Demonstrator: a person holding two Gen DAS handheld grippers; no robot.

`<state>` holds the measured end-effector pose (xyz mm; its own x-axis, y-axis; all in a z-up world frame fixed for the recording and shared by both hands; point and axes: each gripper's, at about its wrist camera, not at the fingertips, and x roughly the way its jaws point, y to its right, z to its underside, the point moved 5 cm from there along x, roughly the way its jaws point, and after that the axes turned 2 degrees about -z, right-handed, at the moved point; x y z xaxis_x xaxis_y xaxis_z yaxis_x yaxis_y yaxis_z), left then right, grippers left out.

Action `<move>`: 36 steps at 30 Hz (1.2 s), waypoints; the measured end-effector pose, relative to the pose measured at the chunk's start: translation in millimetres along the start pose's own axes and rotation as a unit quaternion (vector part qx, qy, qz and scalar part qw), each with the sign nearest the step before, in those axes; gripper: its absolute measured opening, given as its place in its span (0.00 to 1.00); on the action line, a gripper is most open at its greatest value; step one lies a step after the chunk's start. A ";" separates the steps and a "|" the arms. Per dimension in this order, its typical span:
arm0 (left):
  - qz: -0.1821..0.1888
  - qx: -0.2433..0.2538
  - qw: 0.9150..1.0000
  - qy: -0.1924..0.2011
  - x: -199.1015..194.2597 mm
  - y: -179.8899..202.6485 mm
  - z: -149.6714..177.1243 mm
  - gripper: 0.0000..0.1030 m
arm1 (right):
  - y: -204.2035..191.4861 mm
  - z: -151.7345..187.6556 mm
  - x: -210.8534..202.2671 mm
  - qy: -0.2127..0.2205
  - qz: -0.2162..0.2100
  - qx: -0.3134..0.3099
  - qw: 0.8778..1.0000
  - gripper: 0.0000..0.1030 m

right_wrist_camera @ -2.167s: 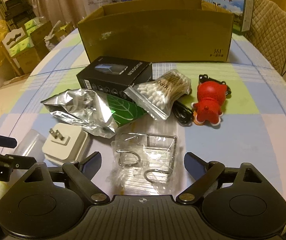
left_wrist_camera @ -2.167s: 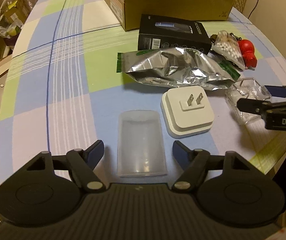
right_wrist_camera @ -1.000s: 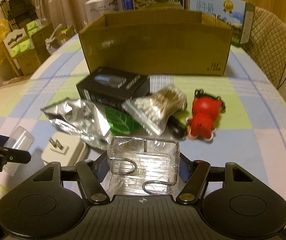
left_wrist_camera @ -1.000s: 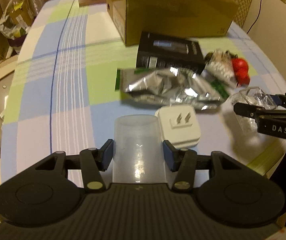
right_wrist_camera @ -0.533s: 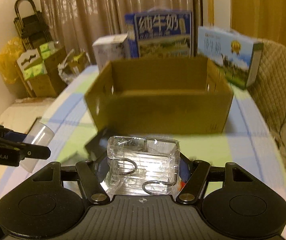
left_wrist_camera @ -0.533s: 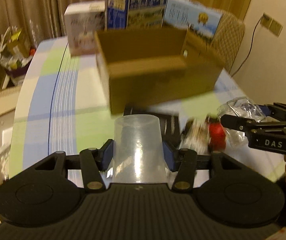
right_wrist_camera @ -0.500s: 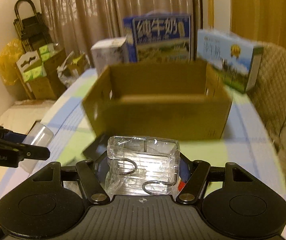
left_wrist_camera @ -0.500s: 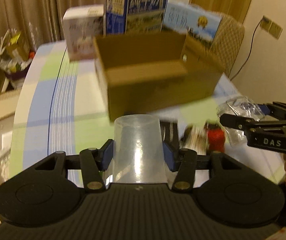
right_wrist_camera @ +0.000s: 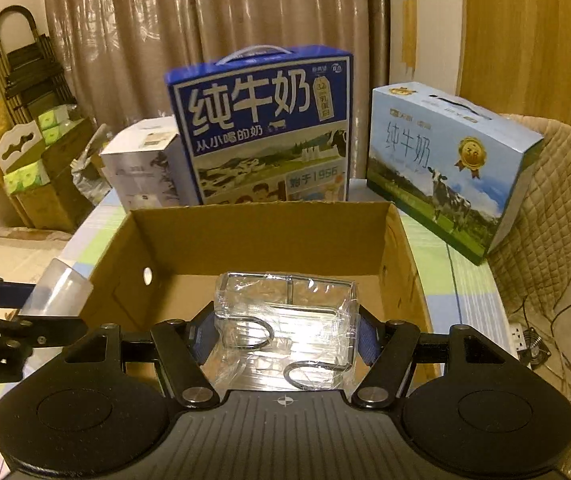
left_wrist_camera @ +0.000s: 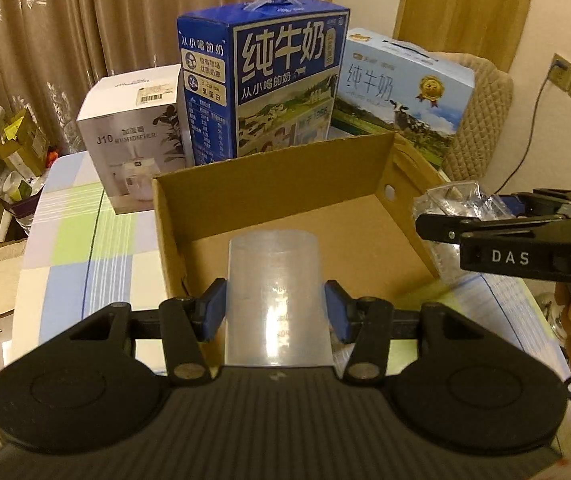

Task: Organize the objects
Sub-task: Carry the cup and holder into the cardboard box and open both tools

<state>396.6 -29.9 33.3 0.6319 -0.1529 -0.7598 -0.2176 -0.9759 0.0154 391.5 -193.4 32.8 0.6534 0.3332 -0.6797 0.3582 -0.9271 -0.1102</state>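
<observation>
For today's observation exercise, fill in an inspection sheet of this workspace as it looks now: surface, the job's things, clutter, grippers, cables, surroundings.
Surface: table under a checked cloth of blue, green and white.
Job's things: open cardboard box, nothing seen on the visible part of its floor; frosted cup; wrapped wire rack.
Clutter: humidifier box and two milk cartons behind the box.
Grippers: left gripper shut on the cup; right gripper shut on the rack; both over the box's near edge.
Cables: cord from a wall socket; power strip on the floor.
Surroundings: curtains, quilted chair, stacked cartons on the floor.
</observation>
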 end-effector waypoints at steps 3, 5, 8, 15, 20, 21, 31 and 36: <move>0.000 -0.003 1.000 -0.005 18.4 -1.2 -4.5 0.46 | 6.9 -2.1 13.9 -0.006 -0.005 0.007 1.000 0.62; 0.000 -0.008 1.000 -0.006 26.4 -1.6 -5.8 0.46 | 9.5 -2.4 20.2 -0.010 -0.006 0.012 1.000 0.62; 0.001 -0.012 1.000 -0.008 38.7 -2.6 -8.9 0.46 | 14.2 -2.8 30.1 -0.014 -0.004 0.015 1.000 0.62; -0.002 -0.020 1.000 -0.008 61.6 -4.0 -12.3 0.66 | 23.8 4.4 47.9 -0.024 -0.002 0.027 0.999 0.62; 0.000 -0.022 1.000 -0.001 64.2 -6.1 -10.0 0.66 | 28.0 10.0 55.9 -0.030 0.000 0.030 0.999 0.62; -0.001 -0.023 1.000 0.000 63.5 -7.2 -9.2 0.66 | 28.3 10.8 57.2 -0.031 0.000 0.030 0.999 0.62; -0.008 -0.036 0.999 0.009 51.8 -20.6 -0.2 0.69 | 28.3 7.3 61.0 -0.015 -0.016 0.048 0.999 0.74; -0.009 -0.039 0.999 0.017 35.5 -24.6 7.3 0.71 | 29.2 0.2 41.6 0.018 -0.010 0.058 0.998 0.77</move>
<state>419.0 -10.2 1.2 0.6608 -0.1393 -0.7375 -0.1480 -0.9875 0.0539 429.0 -206.6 1.2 0.6712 0.3565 -0.6499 0.2940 -0.9329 -0.2080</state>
